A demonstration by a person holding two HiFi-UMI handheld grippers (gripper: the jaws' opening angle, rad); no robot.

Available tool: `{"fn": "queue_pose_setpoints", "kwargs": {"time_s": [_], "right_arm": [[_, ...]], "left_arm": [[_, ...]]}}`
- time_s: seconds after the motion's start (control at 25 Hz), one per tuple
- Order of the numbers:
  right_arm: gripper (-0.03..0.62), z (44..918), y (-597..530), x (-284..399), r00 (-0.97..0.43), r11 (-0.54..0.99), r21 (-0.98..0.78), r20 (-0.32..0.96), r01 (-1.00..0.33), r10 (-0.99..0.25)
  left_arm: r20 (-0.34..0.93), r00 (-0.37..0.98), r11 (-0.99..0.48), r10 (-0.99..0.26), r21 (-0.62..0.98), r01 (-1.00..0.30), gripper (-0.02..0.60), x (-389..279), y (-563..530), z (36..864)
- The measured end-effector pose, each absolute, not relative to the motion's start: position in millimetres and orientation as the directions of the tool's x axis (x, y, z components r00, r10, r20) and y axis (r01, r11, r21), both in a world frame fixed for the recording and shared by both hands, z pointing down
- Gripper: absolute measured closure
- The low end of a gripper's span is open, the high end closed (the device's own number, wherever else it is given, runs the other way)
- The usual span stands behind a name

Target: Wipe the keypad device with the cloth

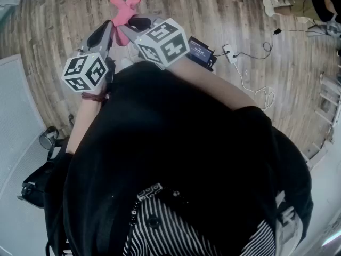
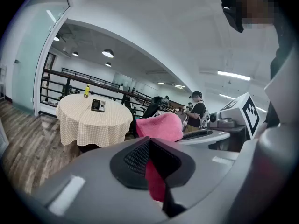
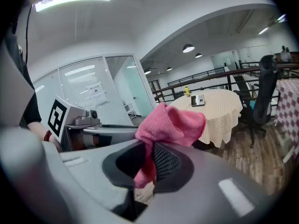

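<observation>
so, wiping hasn't started as far as i can judge: the cloth [image 1: 126, 8] is up in the air, pinched from both sides, nowhere near its target. the left gripper [image 2: 152, 167] has its jaws pressed together on one part of the pink fabric. the right gripper [image 3: 147, 167] has its jaws clamped on another part, and the bulk of the fabric is bunched just past both sets of jaws. in the head view the two grippers sit side by side with the tips close together and the cloth poking out beyond them. the keypad device [image 3: 198, 100] lies far ahead of the jaws, flat on a round desk [image 3: 219, 115] with a checked cover, well apart from the cloth and with no contact. done: cloth is in hand. left: everything else, i.e. close the gap to the desk, lay the cloth on the device and wipe it. my guess is one gripper should let go first, so it can steady the device while the other wipes. counts: one cloth, two grippers, one keypad device, one desk. there's also one yellow bottle [image 3: 187, 91] just behind the device, and one office chair [image 3: 261, 92] beside the desk.
</observation>
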State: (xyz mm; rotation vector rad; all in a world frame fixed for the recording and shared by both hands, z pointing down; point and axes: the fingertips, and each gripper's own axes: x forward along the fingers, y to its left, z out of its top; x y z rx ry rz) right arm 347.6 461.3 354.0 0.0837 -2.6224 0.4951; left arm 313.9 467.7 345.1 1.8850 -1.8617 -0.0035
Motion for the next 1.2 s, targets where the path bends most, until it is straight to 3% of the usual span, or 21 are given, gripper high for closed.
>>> {"fn": "queue_pose_setpoints", "kwargs": {"time_s": [0.64, 0.88, 1.2], "right_arm": [[0.545, 352, 477, 351, -0.900, 0.922, -0.381, 0.421, -0.065, 0.111], [0.545, 358, 479, 362, -0.894, 0.916, -0.400, 0.416, -0.015, 0.167], [0.545, 355, 457, 362, -0.902, 0.918, -0.396, 0.408, -0.034, 0.142]], "left_arm": [[0.283, 0.030, 0.039, -0.959, 0.237, -0.971, 0.578, 323, 468, 327], [0.286, 0.009, 0.086, -0.958, 0.319, -0.944, 0.578, 326, 465, 337], [0.270, 0.047, 0.043, -0.962, 0.319, -0.947, 0.578, 328, 439, 333]]}}
